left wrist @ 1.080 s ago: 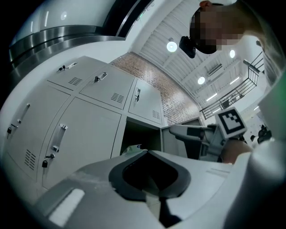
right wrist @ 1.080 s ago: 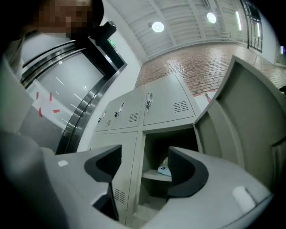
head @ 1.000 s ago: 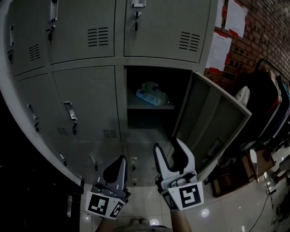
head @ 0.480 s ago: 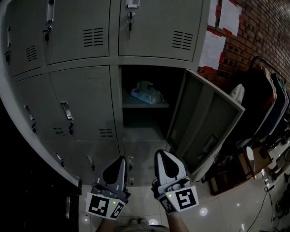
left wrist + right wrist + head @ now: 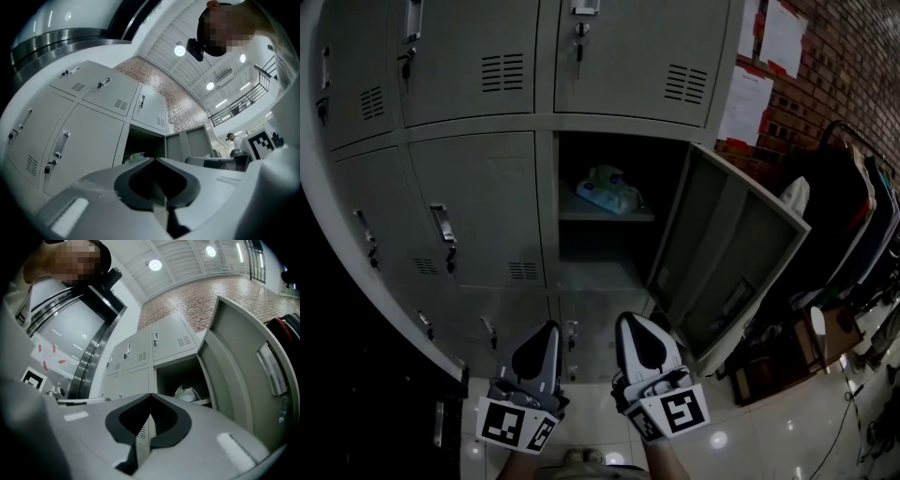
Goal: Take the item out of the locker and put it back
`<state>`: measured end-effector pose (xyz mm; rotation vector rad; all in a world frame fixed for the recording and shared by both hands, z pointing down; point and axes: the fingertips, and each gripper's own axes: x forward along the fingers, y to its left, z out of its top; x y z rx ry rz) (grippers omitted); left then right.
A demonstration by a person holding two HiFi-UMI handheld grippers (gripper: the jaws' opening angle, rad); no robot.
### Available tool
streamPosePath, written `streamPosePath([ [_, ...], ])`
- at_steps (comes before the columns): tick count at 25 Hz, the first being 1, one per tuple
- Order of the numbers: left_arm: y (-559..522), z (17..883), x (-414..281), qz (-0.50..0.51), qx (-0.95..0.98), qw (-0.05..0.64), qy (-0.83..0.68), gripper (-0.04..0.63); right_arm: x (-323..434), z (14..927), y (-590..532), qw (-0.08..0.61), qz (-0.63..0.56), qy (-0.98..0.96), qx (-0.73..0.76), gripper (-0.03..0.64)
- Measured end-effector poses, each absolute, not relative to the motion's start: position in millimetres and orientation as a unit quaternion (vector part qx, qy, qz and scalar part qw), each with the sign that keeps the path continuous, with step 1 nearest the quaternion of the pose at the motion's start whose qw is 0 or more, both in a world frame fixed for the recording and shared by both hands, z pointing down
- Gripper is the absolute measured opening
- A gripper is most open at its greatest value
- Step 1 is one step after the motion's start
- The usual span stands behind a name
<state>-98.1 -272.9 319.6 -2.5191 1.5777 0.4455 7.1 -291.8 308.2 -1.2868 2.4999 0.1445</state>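
The open locker compartment (image 5: 605,216) sits mid-row, its door (image 5: 727,253) swung out to the right. On its shelf lies the item, a white and pale blue soft pack (image 5: 609,190), also seen as the pack (image 5: 187,393) and a sliver of the pack (image 5: 135,157). Both grippers hang low in front of the lockers, well short of the opening. My left gripper (image 5: 546,326) is shut and empty, its jaws meeting in the left gripper view (image 5: 154,159). My right gripper (image 5: 628,319) is shut too, with nothing between its jaws (image 5: 150,394), just left of the door's lower edge.
Closed grey lockers (image 5: 478,206) fill the left and the row above. A brick wall with pinned papers (image 5: 750,98) stands right of the lockers. A clothes rack (image 5: 853,206) and floor clutter (image 5: 825,347) crowd the far right. Glossy tile floor (image 5: 600,441) lies below.
The right gripper's jaws have closed from open, with nothing in them, and it has drawn back a little from the door. The left gripper has stayed put.
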Motion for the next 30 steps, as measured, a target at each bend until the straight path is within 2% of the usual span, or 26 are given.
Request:
streamPosePath([
  [9,-260.4,326.6,-90.5,0.143,-0.835,0.053,0.528,0.004,13.3,318.4,-277.7,0.150,0.028,0.885,-0.440,0.002],
  [18,-196.5,371.2,-82.2,0.134,-0.836,0.033,0.531,0.004,15.8,358.6,-209.2,0.139,0.013,0.893,-0.428,0.003],
  [24,-105.9,393.4,-86.9,0.132,-0.835,0.030,0.533,0.003,10.6,383.7,-126.3,0.147,-0.017,0.894,-0.422,0.003],
  [30,43.6,382.2,-100.9,0.132,-0.831,0.029,0.540,0.003,3.1,375.1,22.4,0.146,-0.029,0.892,-0.428,0.003],
])
